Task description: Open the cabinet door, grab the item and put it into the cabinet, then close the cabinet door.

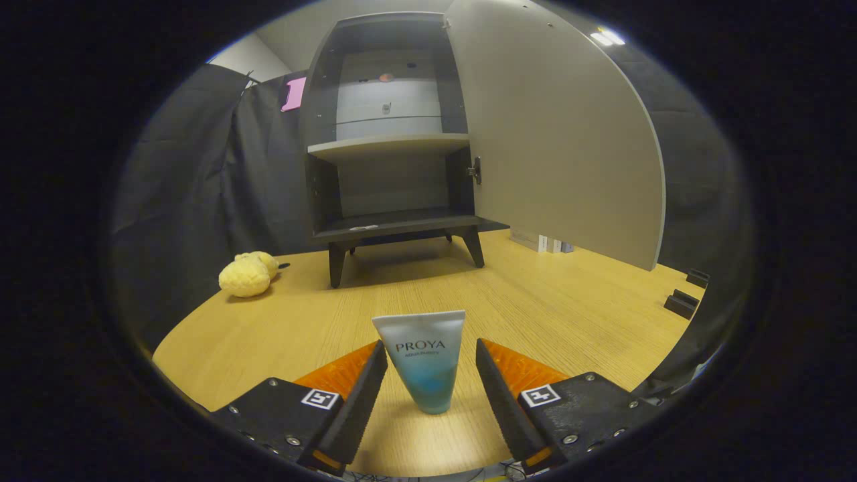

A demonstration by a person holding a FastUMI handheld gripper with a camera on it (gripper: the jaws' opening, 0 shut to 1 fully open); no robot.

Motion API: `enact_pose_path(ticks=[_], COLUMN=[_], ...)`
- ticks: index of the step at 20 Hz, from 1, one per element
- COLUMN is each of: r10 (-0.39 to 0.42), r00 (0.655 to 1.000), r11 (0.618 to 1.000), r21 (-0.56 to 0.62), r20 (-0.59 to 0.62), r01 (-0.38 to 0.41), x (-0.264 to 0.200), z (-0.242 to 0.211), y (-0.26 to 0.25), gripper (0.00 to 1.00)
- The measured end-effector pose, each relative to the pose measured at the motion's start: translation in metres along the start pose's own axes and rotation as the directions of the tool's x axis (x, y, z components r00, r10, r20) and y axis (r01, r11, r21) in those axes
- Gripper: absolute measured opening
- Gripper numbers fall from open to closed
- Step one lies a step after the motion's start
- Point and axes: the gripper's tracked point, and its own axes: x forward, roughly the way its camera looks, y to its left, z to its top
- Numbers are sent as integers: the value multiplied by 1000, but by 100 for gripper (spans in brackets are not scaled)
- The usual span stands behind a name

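A blue-and-white tube [424, 362] stands upright on its cap on the wooden table [576, 314], right between my fingertips. My gripper [432, 361] is open, with a small gap on each side of the tube, so neither finger presses on it. Beyond the tube stands a dark cabinet [392, 144] on short legs. Its grey door [559, 130] is swung wide open to the right. Inside, a shelf [388, 145] splits the cabinet into an upper and a lower compartment, and both look bare.
A yellow plush toy [248, 274] lies on the table left of the cabinet. Small black blocks [686, 298] sit at the table's right edge, under the open door. Black cloth closes off the left and the back.
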Motion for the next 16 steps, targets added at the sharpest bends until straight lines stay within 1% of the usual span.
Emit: enact_pose_path(ticks=[1, 3, 5, 8, 13, 16], r10=[23, 72, 99, 106, 105, 117], r00=[1000, 997, 995, 994, 994, 993], r11=[999, 995, 993, 993, 994, 993], r21=[-33, -74, -70, -51, -19, -33], r20=[1, 3, -6, -10, 9, 19], r01=[-23, -71, -99, -106, -105, -117], x=[-3, -1, -2, -6, -10, -12], z=[-3, -3, -3, 4, 51, 81], y=[5, 13, 19, 19, 10, 8], gripper=[71, 54, 52, 52, 52, 52])
